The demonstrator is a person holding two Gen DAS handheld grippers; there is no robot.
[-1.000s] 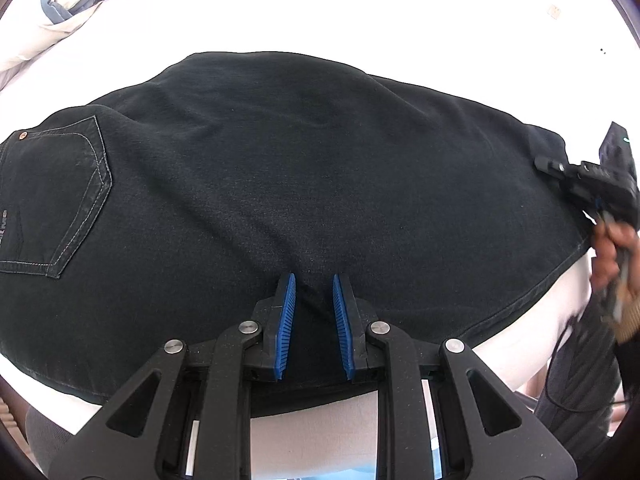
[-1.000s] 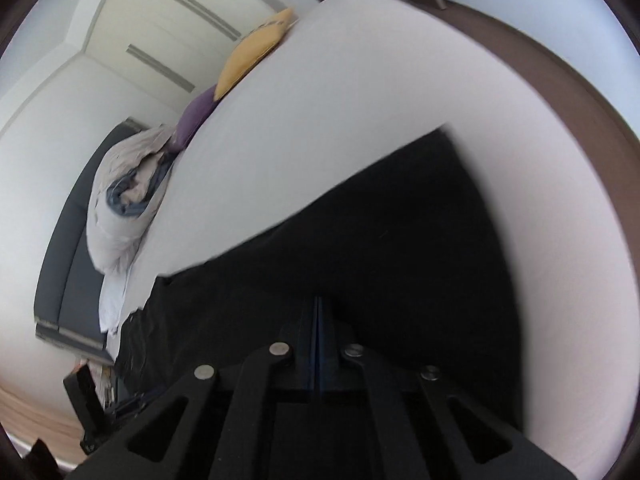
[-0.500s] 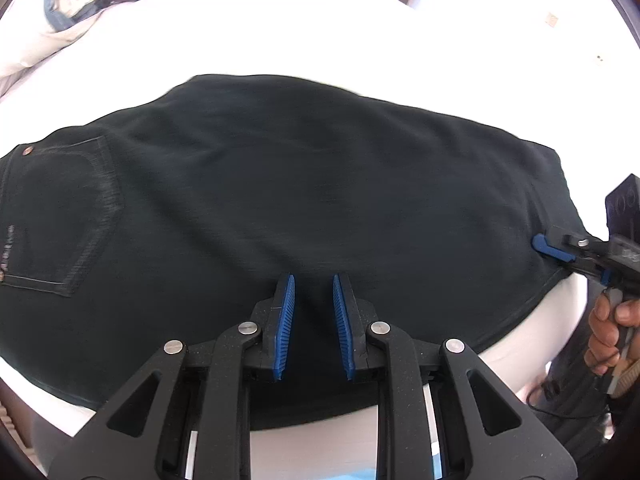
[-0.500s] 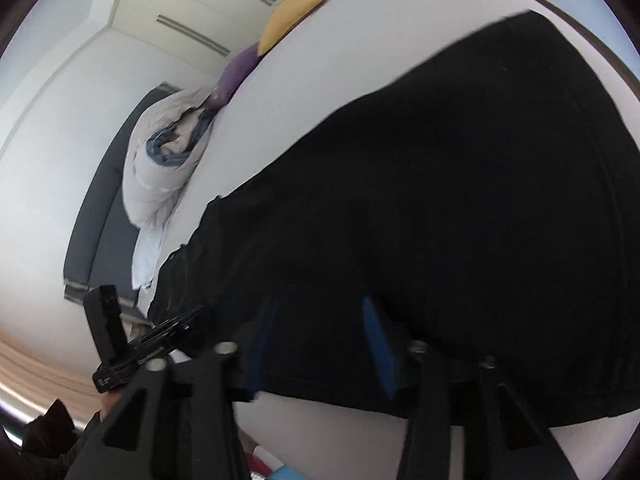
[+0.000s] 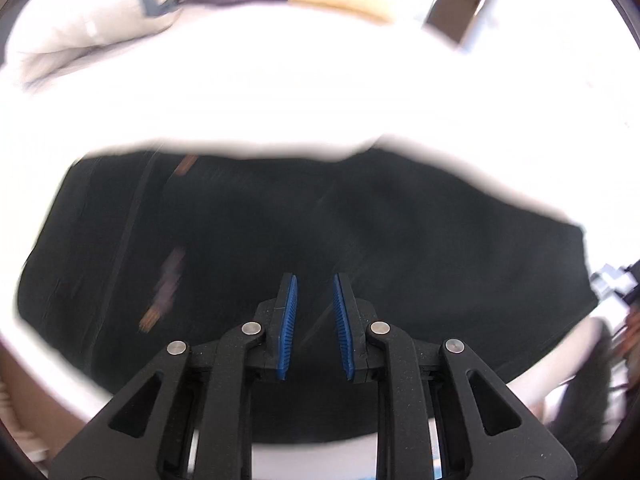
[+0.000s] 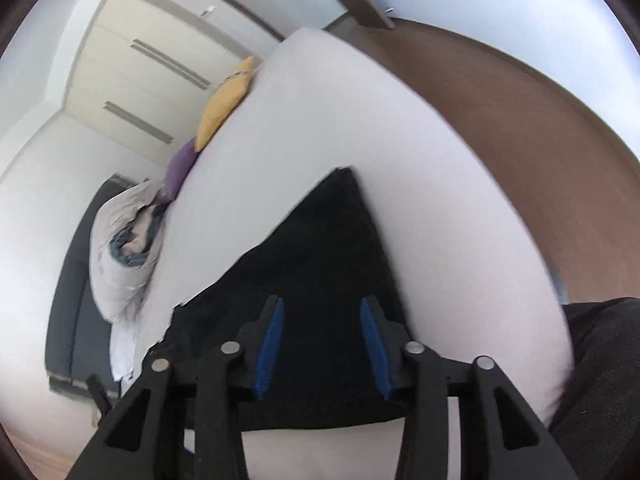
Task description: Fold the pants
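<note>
I see the black denim pants [image 5: 320,232] lying flat on the white bed [image 5: 280,96], a broad, matte slab. My left tool [image 5: 313,326] hangs above them, ribbed blue pads narrowly parted, gripping nothing. My right tool [image 6: 322,346] is opening over the pants' tapered end, nothing between its pads.

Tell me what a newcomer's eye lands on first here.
The black pants spread dark across the white bed, filling the middle of both views. Next come the blue pads of the right claw, opening above the fabric with nothing between them. A yellow cushion lies at the bed's far end.
</note>
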